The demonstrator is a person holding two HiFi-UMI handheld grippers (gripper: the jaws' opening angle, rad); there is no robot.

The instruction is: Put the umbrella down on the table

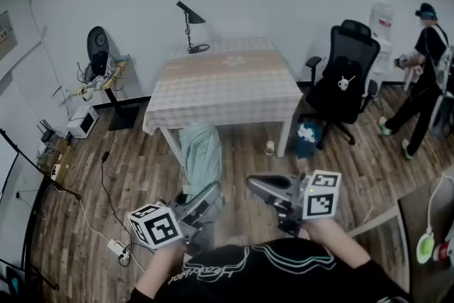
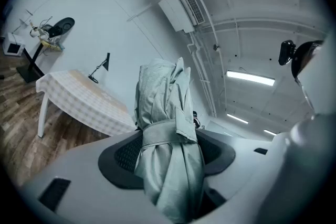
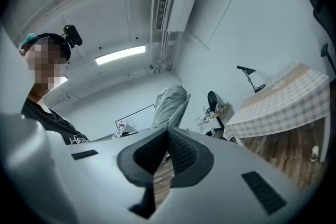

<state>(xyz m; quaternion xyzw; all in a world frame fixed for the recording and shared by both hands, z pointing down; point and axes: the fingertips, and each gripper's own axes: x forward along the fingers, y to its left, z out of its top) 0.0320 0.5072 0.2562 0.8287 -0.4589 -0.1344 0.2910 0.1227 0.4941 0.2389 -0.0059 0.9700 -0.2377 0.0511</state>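
Observation:
A folded pale green umbrella (image 1: 198, 152) stands upright between the pads of my left gripper (image 1: 206, 201), low in the head view, over the wooden floor. In the left gripper view the umbrella (image 2: 164, 105) fills the middle, its strap wrapped round it, and my left gripper (image 2: 170, 150) is shut on it. My right gripper (image 1: 255, 185) hovers just right of the umbrella, apart from it, shut with nothing held. The right gripper view has the right gripper (image 3: 168, 136) with pads meeting and the umbrella (image 3: 170, 105) beyond. The table (image 1: 227, 81) with a checked cloth stands ahead.
A black desk lamp (image 1: 190, 26) stands at the table's far left corner. A black office chair (image 1: 345, 81) is right of the table, and a person (image 1: 425, 74) walks at the far right. A power strip (image 1: 115, 248) and cables lie on the floor at left.

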